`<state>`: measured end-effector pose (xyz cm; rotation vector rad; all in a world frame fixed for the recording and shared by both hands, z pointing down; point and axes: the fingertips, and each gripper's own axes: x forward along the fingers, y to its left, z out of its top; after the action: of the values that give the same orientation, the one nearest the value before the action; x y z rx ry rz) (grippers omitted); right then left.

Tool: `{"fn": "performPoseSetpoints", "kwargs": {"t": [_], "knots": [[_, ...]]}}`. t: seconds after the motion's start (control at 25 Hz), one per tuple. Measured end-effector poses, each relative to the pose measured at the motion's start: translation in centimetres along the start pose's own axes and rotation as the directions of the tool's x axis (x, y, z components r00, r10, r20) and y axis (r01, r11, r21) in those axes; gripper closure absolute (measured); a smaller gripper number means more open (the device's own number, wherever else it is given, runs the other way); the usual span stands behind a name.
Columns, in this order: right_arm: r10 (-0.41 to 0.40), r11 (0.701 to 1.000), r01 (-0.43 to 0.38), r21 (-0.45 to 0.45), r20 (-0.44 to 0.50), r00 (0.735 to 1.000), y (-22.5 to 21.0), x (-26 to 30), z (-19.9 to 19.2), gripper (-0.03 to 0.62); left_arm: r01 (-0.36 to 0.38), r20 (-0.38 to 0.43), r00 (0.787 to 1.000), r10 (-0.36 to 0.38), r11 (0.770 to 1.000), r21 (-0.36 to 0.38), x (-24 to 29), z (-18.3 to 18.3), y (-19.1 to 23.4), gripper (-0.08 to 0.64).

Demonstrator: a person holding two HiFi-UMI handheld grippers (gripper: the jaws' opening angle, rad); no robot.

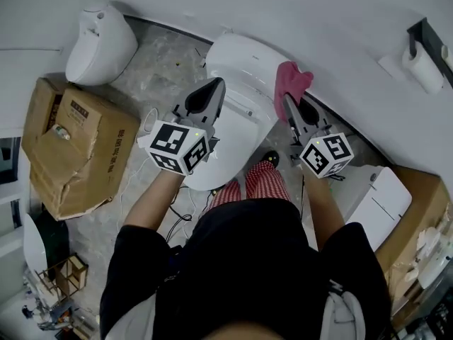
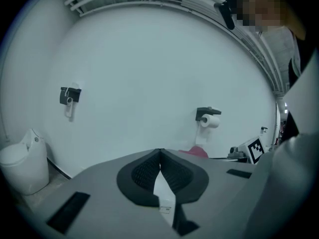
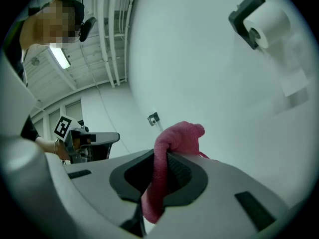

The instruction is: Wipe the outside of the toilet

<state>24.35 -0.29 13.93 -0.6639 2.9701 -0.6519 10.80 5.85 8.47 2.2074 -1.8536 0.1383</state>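
Now right gripper [image 1: 289, 105] clamps pink cloth [image 1: 294, 82] at rear right edge of toilet [image 1: 241, 62]. Bowl stretches from wall toward person, left of cloth. Left gripper [image 1: 214, 87] closed, empty, above it. Right nearer.

Person in black short-sleeved top [image 1: 248, 261], red-and-white checked trousers [image 1: 260, 184], dark shoe [image 1: 270, 159]. Left gripper [image 1: 215, 85], right gripper [image 1: 287, 102]: grey shells, black ribbed pads [image 2: 144, 173]; each carries white cube [image 1: 178, 147] with black square markers, small light.
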Motion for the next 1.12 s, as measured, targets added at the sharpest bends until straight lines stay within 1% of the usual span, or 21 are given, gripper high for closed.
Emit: {"fn": "performPoseSetpoints", "kwargs": {"t": [0.12, 0.2, 0.28, 0.4, 0.52, 0.6, 0.72, 0.8, 0.92, 1.04, 1.12], "knots": [[0.007, 1.0, -0.007, -0.026, -0.017, 1.0, 5.2, 0.1, -0.1, 0.538, 0.003, 0.0, 1.0, -0.003, 0.999, 0.041, -4.7, -0.5, 0.5, 0.551], [0.029, 0.999, -0.03, -0.044, -0.034, 0.999, 8.7, 0.3, -0.4, 0.538, -0.001, 0.001, 1.0, 0.001, 0.997, 0.072, -7.6, -0.7, 0.8, 0.551], [0.067, 0.996, -0.07, -0.058, -0.054, 0.996, 12.3, 0.4, -1.0, 0.538, -0.006, 0.015, 1.0, 0.005, 0.996, 0.089, -10.3, -0.9, 1.3, 0.551], [0.131, 0.987, -0.138, -0.08, -0.08, 0.988, 17.6, 0.8, -2.1, 0.537, -0.012, 0.03, 1.0, 0.01, 0.996, 0.093, -14.1, -1.3, 2.2, 0.551], [0.181, 0.977, -0.19, -0.095, -0.093, 0.979, 21.9, 1.3, -2.9, 0.538, 0.006, 0.022, 1.0, -0.009, 0.993, 0.121, -16.8, -1.5, 2.4, 0.551], [0.199, 0.973, -0.207, -0.1, -0.087, 0.976, 24.0, 1.7, -3.3, 0.538, 0.026, 0.021, 0.999, -0.029, 0.99, 0.138, -17.9, -1.7, 2.4, 0.551], [0.209, 0.969, -0.215, -0.122, -0.059, 0.976, 26.3, 1.7, -3.5, 0.538, 0.051, 0.024, 0.998, -0.054, 0.992, 0.116, -19.7, -2.0, 2.1, 0.551], [0.231, 0.963, -0.237, -0.13, -0.066, 0.971, 27.9, 1.6, -4.1, 0.538, 0.045, 0.024, 0.999, -0.048, 0.993, 0.106, -21.0, -2.4, 2.2, 0.551], [0.288, 0.946, -0.299, -0.123, -0.1, 0.953, 30.0, 1.8, -4.6, 0.538, 0.019, 0.025, 0.999, -0.021, 0.997, 0.079, -22.5, -2.4, 2.6, 0.551], [0.359, 0.921, -0.373, -0.117, -0.125, 0.925, 31.5, 1.9, -4.6, 0.537, -0.031, 0.032, 0.999, 0.029, 0.998, 0.056, -23.4, -1.7, 3.0, 0.551], [0.398, 0.903, -0.414, -0.116, -0.137, 0.907, 32.1, 1.4, -4.3, 0.537, -0.056, 0.032, 0.998, 0.054, 0.997, 0.059, -24.0, -1.2, 2.5, 0.551]]}}
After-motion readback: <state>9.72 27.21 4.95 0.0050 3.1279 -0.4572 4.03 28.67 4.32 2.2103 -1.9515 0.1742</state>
